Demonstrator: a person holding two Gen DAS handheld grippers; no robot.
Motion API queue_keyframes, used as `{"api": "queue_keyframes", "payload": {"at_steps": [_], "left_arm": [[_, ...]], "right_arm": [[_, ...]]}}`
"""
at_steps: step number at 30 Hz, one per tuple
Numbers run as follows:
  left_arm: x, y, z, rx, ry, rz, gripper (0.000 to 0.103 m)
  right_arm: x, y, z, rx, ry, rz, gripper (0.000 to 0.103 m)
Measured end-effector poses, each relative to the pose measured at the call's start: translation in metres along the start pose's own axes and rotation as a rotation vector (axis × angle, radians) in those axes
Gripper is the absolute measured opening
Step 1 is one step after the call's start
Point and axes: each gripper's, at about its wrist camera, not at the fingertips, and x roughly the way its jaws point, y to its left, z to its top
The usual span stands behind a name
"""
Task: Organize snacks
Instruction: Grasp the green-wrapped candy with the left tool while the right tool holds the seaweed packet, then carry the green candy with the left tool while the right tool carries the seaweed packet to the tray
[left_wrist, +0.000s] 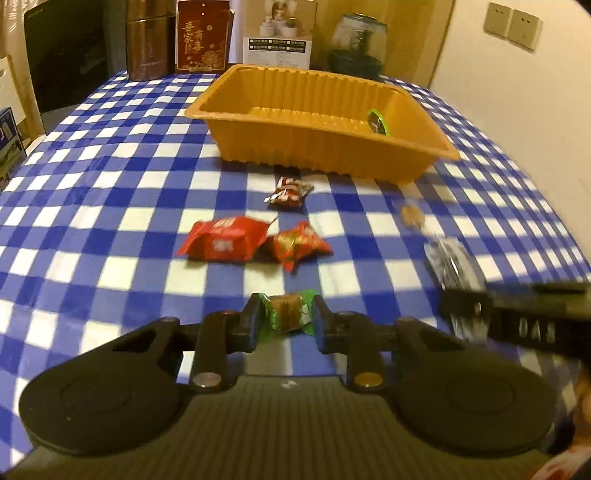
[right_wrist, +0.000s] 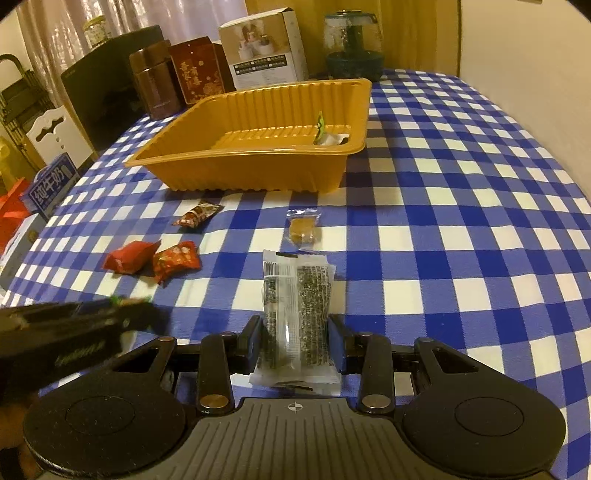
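My left gripper (left_wrist: 286, 317) is shut on a green-wrapped candy (left_wrist: 287, 313) just above the checked cloth. My right gripper (right_wrist: 295, 339) is shut on a clear seaweed snack packet (right_wrist: 297, 314); it also shows at the right of the left wrist view (left_wrist: 452, 264). An orange plastic tray (left_wrist: 332, 147) (right_wrist: 240, 173) stands behind, holding a green-edged snack (left_wrist: 377, 122) (right_wrist: 320, 127). On the cloth lie two red packets (left_wrist: 225, 240) (left_wrist: 297, 245), a small dark red packet (left_wrist: 290, 189) and a clear-wrapped brown biscuit (right_wrist: 303, 227).
Blue and white checked tablecloth (right_wrist: 461, 221). At the table's back stand a brown canister (left_wrist: 149, 44), a red box (left_wrist: 203, 37), a white box (left_wrist: 279, 33) and a glass jar (left_wrist: 356, 44). Boxes (right_wrist: 51, 184) stand off the left edge.
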Motion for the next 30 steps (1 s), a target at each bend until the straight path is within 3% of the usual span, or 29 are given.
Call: {"api": "queue_keyframes", "payload": {"at_steps": [7, 18, 22, 24, 30], "left_arm": [[-0.027, 0.012, -0.013, 0.028, 0.005, -0.016, 0.025], [-0.031, 0.013, -0.022, 0.094, 0.025, -0.007, 0.026], [-0.029, 0.014, -0.026, 0.095, 0.02, 0.012, 0.031], [-0.029, 0.013, -0.027, 0.103, 0.015, 0.039, 0.043], [-0.03, 0.012, -0.031, 0.101, -0.008, 0.083, 0.043]], "right_arm": [[-0.007, 0.012, -0.004, -0.003, -0.001, 0.007, 0.038], [-0.005, 0.027, -0.022, -0.069, 0.024, -0.032, 0.038], [-0.004, 0.027, -0.022, -0.063, 0.022, -0.034, 0.039], [-0.004, 0.026, -0.021, -0.06, 0.019, -0.034, 0.039], [-0.003, 0.027, -0.021, -0.059, 0.012, -0.036, 0.039]]}}
